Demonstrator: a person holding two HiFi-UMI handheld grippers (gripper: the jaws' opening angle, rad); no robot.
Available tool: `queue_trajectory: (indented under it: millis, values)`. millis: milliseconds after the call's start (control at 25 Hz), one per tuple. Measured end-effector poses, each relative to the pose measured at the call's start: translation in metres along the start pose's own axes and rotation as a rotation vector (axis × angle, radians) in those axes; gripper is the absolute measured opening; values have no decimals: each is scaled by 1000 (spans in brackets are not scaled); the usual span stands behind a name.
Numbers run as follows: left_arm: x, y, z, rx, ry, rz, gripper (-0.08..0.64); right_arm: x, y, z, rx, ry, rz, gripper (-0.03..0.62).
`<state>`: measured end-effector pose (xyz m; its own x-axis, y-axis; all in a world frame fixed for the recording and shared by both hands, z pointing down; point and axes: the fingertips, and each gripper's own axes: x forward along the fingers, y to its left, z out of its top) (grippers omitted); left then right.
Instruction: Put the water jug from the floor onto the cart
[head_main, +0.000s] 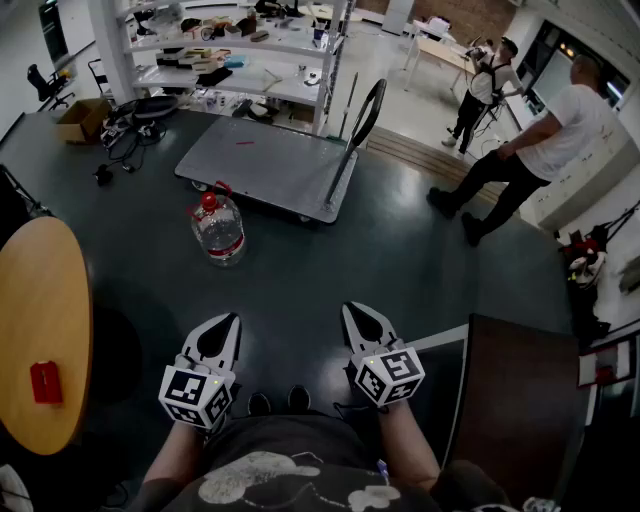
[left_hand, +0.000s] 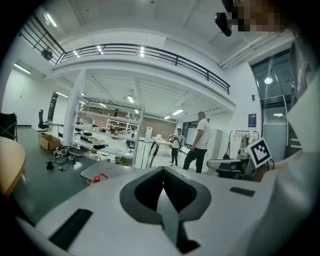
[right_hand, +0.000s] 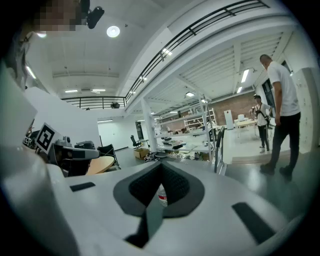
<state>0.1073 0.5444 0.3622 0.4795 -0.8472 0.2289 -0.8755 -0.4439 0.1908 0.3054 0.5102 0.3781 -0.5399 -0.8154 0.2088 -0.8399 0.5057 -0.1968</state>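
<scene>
Head view first: our left gripper (head_main: 229, 320) and right gripper (head_main: 352, 310) sit low at 6 o'clock, both pinched shut with nothing in them. The water jug (head_main: 218, 230) stands upright on the floor (head_main: 400, 260) at about 11 o'clock from them, just beside the near edge of the cart (head_main: 270, 165), which lies at 12 o'clock.

Left gripper view: jaws tip to tip, empty, and the jug's red top (left_hand: 95, 178) peeks over our gripper's shell at 9 o'clock.

Right gripper view: jaws together too, with the jug's red label (right_hand: 162, 198) showing through the gap behind the tips.

What worries us: that jug looks smooth, round and probably heavy with water, so a pinch on its side could slip or tip it. We'd also guess the cart rolls away if the jug lands hard on its edge, and two bystanders (head_main: 545, 150) stand at 2 o'clock
</scene>
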Motion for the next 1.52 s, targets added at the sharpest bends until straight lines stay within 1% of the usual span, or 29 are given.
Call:
queue_trajectory:
  millis: [600,800,920,1080,1160,1320,1520]
  values:
    - [12,-5,-1,0,10,-10,8,-11,-11,-9,21,18,-25,-9]
    - [15,-3,-2,8,16,-4,9,-12,-11,-11,22,15,-20,-11]
    - [21,-8,-3,6,23,4,9,-18,-20,-13,11,24,-27,-11]
    - [32,-23,-3,18,13,-9,9,-23,-42,-16,-29,32,-79,-9]
    - [38,-30,-4,27,4,-13,8,-22,-48,-18,-23,25,-68,-9]
    - [46,-35,-4,20,-5,28,8,-20,-60,-25,19,26,-38,-9]
    - [50,-22,-15,6,15,79,8,-7,-70,-35,34,50,-8,-9]
